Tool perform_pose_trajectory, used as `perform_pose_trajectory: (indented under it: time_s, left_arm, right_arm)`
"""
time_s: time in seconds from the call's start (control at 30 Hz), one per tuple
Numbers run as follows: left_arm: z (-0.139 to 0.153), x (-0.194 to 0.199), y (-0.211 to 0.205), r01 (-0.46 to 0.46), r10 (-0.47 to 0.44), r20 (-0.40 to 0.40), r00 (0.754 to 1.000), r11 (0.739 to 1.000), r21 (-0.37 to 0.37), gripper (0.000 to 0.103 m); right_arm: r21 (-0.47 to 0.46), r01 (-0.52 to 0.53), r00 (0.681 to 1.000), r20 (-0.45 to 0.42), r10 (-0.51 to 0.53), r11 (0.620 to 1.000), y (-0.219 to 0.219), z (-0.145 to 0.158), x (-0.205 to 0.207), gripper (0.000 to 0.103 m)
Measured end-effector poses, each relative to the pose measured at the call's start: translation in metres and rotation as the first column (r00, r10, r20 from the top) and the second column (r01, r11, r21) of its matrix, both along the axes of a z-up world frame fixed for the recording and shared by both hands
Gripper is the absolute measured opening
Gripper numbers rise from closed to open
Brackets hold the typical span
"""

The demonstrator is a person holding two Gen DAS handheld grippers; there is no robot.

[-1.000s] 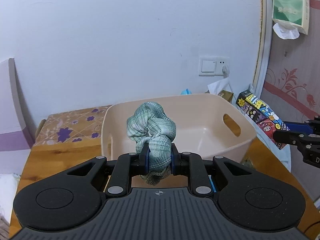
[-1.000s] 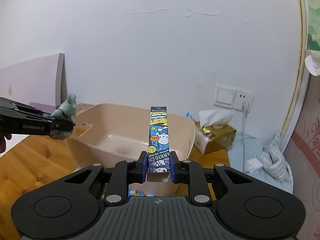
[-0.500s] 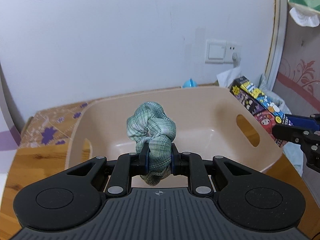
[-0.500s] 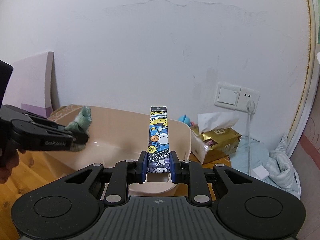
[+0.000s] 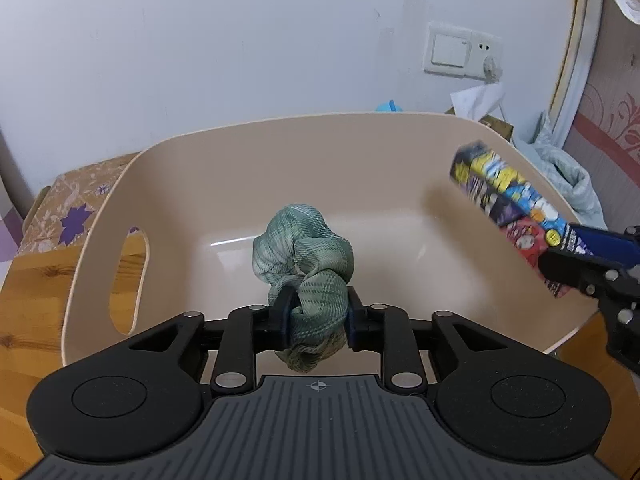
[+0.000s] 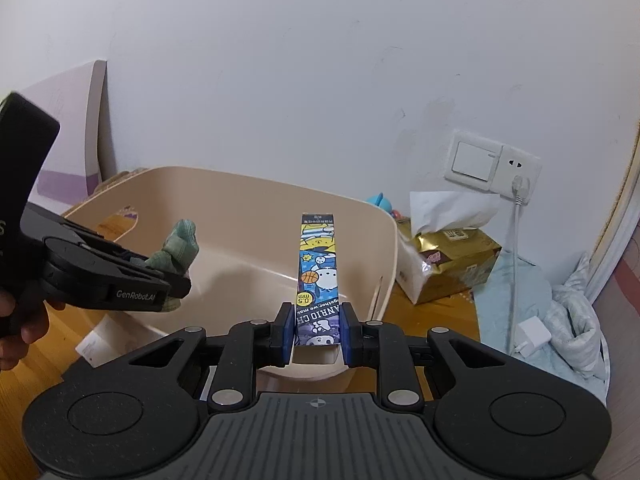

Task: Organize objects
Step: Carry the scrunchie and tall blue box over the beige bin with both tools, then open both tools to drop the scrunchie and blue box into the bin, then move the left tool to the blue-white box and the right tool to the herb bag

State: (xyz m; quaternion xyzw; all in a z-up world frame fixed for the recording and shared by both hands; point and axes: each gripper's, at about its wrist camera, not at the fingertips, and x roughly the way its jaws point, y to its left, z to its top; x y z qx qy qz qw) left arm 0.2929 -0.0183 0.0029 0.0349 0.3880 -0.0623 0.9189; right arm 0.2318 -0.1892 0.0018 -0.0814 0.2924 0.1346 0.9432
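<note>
While the beige bin point(image 5: 400, 136) looks bare inside, nothing is stowed yet: the left gripper point(image 5: 316, 316) pinches a green scrunchie point(image 5: 304, 248) above it, the right gripper point(image 6: 318, 330) clamps a cartoon box point(image 6: 318, 264) over its right rim; both drops remain.

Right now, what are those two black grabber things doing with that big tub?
A person is tidying up with a grabber in each hand. The left gripper squeezes a green checked fabric scrunchie over the beige plastic tub. The right gripper grips a long cartoon-printed cardboard box, poking over the tub's rim. Nothing lies inside the tub yet.
</note>
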Motion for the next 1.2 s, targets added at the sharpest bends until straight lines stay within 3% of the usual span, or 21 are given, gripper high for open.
perform_pose_trajectory:
  time_s: [0.03,0.1,0.17,0.4,0.47,0.5,0.83,1.2]
  left_arm:
    - [0.002,-0.001,0.0,-0.002,0.002,0.005,1.0,1.0,-0.001,0.037]
    - [0.01,-0.006,0.0,-0.009,0.009,0.032,0.999,1.0,-0.004,0.059]
    - [0.019,-0.013,0.001,-0.012,0.013,0.067,0.998,1.0,-0.008,0.068]
    - [0.044,-0.04,0.004,-0.039,0.039,0.136,0.99,0.999,-0.005,0.084]
    - [0.048,-0.051,0.008,-0.047,0.048,0.141,0.989,0.999,-0.008,0.086]
    - [0.049,-0.056,0.009,-0.051,0.052,0.142,0.988,0.999,-0.009,0.086]
    - [0.042,-0.102,0.018,-0.093,0.093,0.139,0.986,0.996,-0.009,0.088]
    - [0.018,-0.136,0.028,-0.146,0.146,0.07,0.987,0.989,-0.01,0.09]
  right_arm:
    - [-0.002,0.0,1.0,0.002,0.0,1.0,0.0,0.0,-0.001,0.034]
    - [0.001,-0.002,1.0,0.015,0.002,1.0,0.0,0.003,-0.005,0.037]
    - [0.001,0.0,1.0,0.03,0.0,1.0,0.0,0.007,-0.01,0.05]
    - [0.008,0.022,0.996,0.091,-0.023,1.0,-0.009,0.027,-0.034,0.082]
    - [0.007,0.03,0.995,0.096,-0.031,1.0,-0.012,0.031,-0.041,0.098]
    - [0.004,0.035,0.994,0.101,-0.035,0.999,-0.014,0.032,-0.046,0.101]
    - [-0.039,0.056,0.996,0.065,-0.053,0.998,-0.022,0.023,-0.072,0.103]
    - [-0.059,0.071,0.997,-0.018,-0.072,0.996,-0.024,-0.004,-0.079,0.103]
